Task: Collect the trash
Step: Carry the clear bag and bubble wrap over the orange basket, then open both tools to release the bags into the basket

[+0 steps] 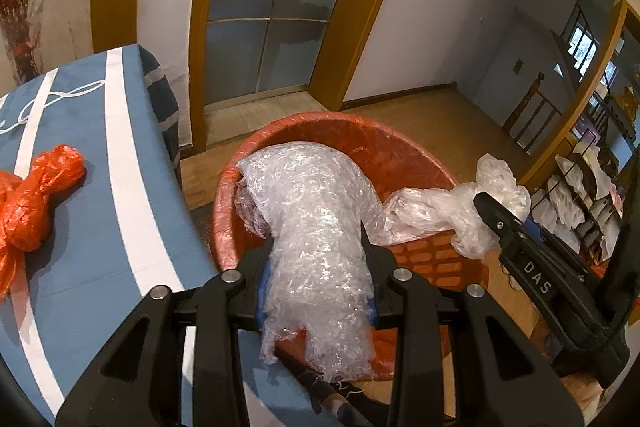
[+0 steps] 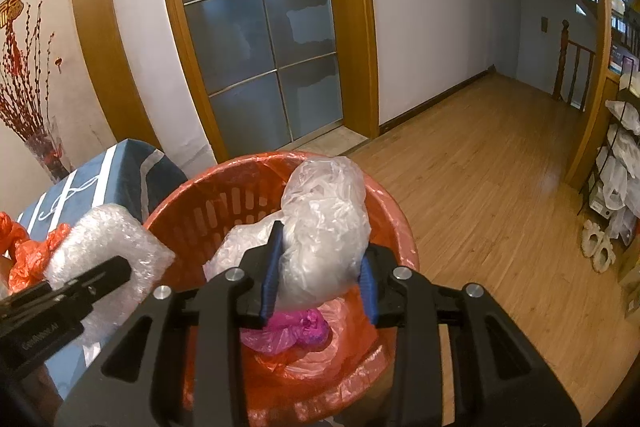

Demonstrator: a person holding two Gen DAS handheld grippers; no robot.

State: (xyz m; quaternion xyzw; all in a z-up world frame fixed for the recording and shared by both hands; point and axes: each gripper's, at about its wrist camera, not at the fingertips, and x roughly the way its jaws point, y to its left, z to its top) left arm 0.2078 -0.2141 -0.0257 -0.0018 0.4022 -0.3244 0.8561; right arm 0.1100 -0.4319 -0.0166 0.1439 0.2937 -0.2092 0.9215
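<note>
My left gripper (image 1: 318, 259) is shut on a roll of bubble wrap (image 1: 316, 227) and holds it over the near rim of the orange trash basket (image 1: 360, 135). My right gripper (image 2: 320, 267) is shut on a crumpled clear plastic bag (image 2: 324, 215) and holds it above the same basket (image 2: 192, 203), which has an orange liner and a pink bag (image 2: 292, 327) inside. The clear bag (image 1: 460, 203) and the right gripper also show at the right of the left wrist view. The bubble wrap (image 2: 108, 239) shows at the left of the right wrist view.
A knotted orange plastic bag (image 1: 32, 203) lies on the blue table with white stripes (image 1: 100, 227), left of the basket. A glass door (image 2: 260, 27) stands behind. Wooden floor (image 2: 480, 187) stretches right toward a rack with bags (image 2: 616, 167).
</note>
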